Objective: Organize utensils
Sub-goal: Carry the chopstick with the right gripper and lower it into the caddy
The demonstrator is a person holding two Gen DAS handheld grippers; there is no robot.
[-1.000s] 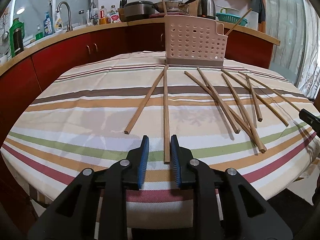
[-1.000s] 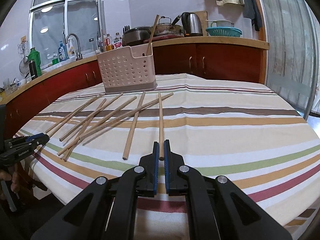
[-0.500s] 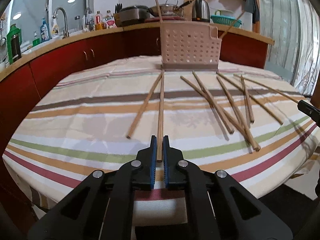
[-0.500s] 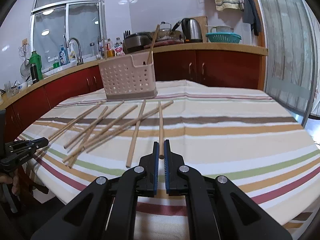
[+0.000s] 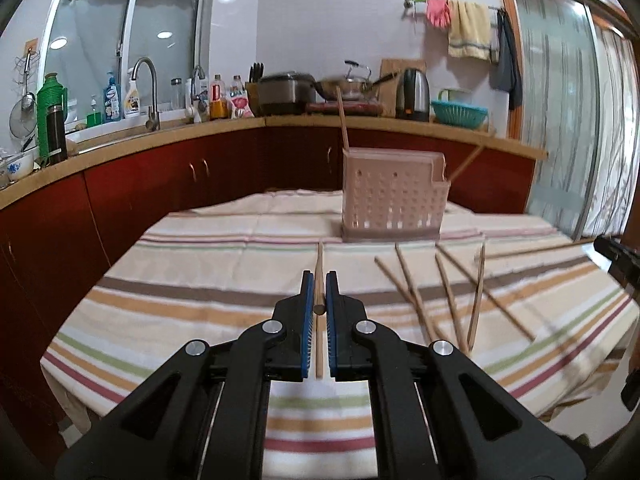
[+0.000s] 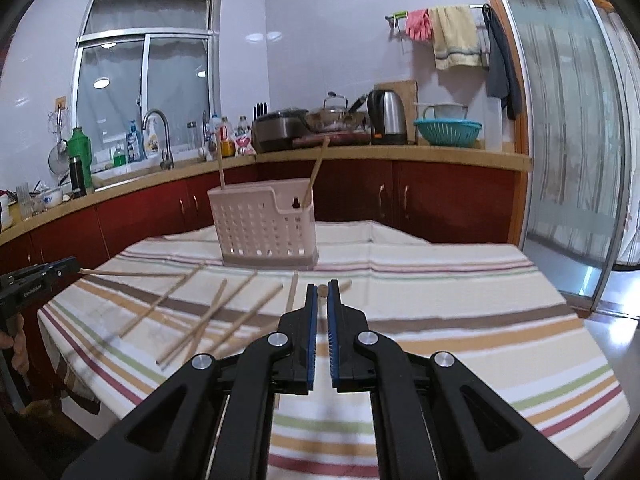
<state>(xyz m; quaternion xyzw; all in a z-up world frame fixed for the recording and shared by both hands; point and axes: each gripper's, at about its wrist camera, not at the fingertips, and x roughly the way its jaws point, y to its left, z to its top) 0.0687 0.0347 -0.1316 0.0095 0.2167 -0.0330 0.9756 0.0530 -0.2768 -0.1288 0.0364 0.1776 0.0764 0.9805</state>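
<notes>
- The left claw (image 5: 319,294) is clamped on a wooden chopstick (image 5: 319,280), which runs forward between the blue pads (image 5: 307,320) above the striped tablecloth (image 5: 200,312).
- The right claw (image 6: 322,296) is clamped on another chopstick, seen end-on as a small round tip (image 6: 322,290) between its blue pads (image 6: 312,344).
- In the right wrist view, the left claw shows at the left edge with its chopstick (image 6: 132,273) lifted clear of the table, a hand (image 6: 18,344) gripping the tool below it.
- A pink perforated utensil holder (image 5: 394,200) stands upright at the far side of the table (image 6: 440,320); two chopsticks lean in it, one at its left end (image 5: 342,120), one at its right end (image 5: 468,162).
- Loose chopsticks (image 5: 448,292) lie scattered and crossing on the cloth in front of the holder, right of the left claw.
- Behind the table, a red-fronted kitchen counter carries a kettle (image 6: 386,114) and a teal colander (image 6: 447,131).
</notes>
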